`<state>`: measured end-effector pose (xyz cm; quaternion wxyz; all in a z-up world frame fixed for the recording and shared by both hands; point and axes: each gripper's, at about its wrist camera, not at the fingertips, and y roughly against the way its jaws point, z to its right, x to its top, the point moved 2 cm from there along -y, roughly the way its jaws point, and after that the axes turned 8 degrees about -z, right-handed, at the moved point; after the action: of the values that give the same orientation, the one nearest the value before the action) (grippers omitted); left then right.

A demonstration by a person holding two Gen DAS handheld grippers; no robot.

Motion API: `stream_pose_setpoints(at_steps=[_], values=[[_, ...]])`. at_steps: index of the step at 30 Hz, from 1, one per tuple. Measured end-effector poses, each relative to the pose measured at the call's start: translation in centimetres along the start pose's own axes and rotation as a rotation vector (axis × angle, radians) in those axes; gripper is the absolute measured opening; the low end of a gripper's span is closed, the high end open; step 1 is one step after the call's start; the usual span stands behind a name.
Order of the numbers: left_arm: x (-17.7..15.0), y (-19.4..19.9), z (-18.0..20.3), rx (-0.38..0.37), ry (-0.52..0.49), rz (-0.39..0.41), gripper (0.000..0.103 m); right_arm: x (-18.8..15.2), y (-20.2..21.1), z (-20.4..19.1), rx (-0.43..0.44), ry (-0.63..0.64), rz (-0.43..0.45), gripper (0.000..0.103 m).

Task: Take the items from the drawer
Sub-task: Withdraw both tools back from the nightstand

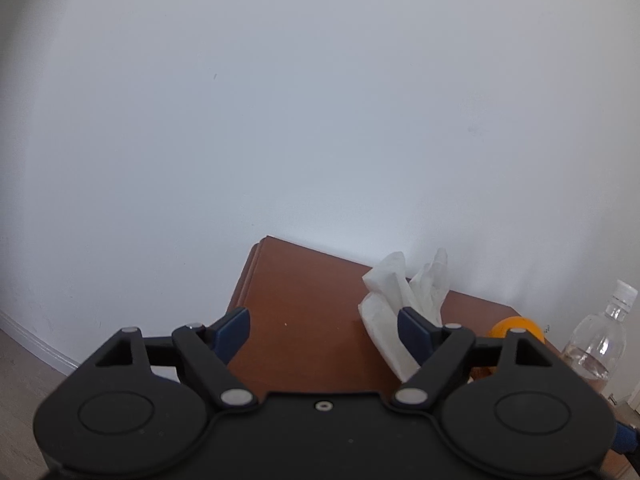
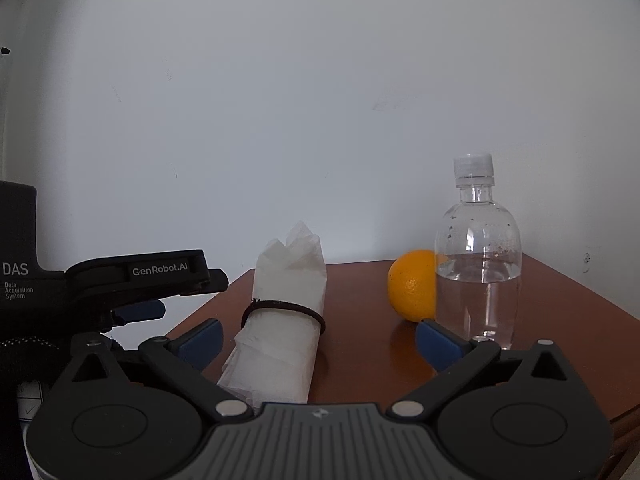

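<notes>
Tissues (image 2: 286, 320) between open right gripper (image 2: 318, 340)

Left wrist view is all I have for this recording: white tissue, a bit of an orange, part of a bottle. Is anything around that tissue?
Observer: Yes. A dark hair tie circles the rolled tissue bundle, which lies on the brown table.
Operator: How full is the bottle?
Observer: The clear bottle stands upright, capped, with water up to roughly half its height.
Operator: And the orange?
Observer: The orange sits behind the bottle's left side, partly hidden by it.
Operator: Is the right gripper holding anything?
Observer: No. The right gripper is open with nothing between its fingers; the left gripper is open too.
</notes>
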<state>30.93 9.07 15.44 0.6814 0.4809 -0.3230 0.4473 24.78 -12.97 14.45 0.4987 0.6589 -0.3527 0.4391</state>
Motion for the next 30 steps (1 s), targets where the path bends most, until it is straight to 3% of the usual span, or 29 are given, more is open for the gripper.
stream_pose_setpoints(at_steps=[10, 12, 13, 17, 21, 27, 30], values=[[-2.0, 5.3, 0.9, -0.068, -0.039, 0.012, 0.088, -2.2, 3.2, 0.8, -0.026, -0.003, 0.001, 0.103], [-2.3, 6.7, 1.4, -0.074, -0.055, 0.021, 0.100, -2.6, 3.5, 1.0, -0.035, 0.002, 0.003, 0.103], [-2.5, 7.4, 1.6, -0.075, -0.063, 0.029, 0.101, -2.7, 4.2, 0.9, -0.038, -0.001, 0.007, 0.103], [-3.7, 10.6, 2.7, -0.069, -0.103, 0.091, 0.102, -3.4, 5.5, 1.3, -0.037, -0.023, 0.015, 0.103], [-5.2, 12.9, 3.2, -0.086, -0.127, 0.103, 0.103, -4.3, 7.4, 1.6, -0.038, -0.017, 0.027, 0.103], [-7.4, 16.1, 3.7, -0.105, -0.065, 0.118, 0.102, -5.7, 10.1, 2.0, -0.058, -0.020, 0.056, 0.103], [-8.8, 18.2, 4.5, -0.100, -0.079, 0.144, 0.102, -6.7, 11.9, 2.1, -0.102, -0.021, 0.080, 0.103]])
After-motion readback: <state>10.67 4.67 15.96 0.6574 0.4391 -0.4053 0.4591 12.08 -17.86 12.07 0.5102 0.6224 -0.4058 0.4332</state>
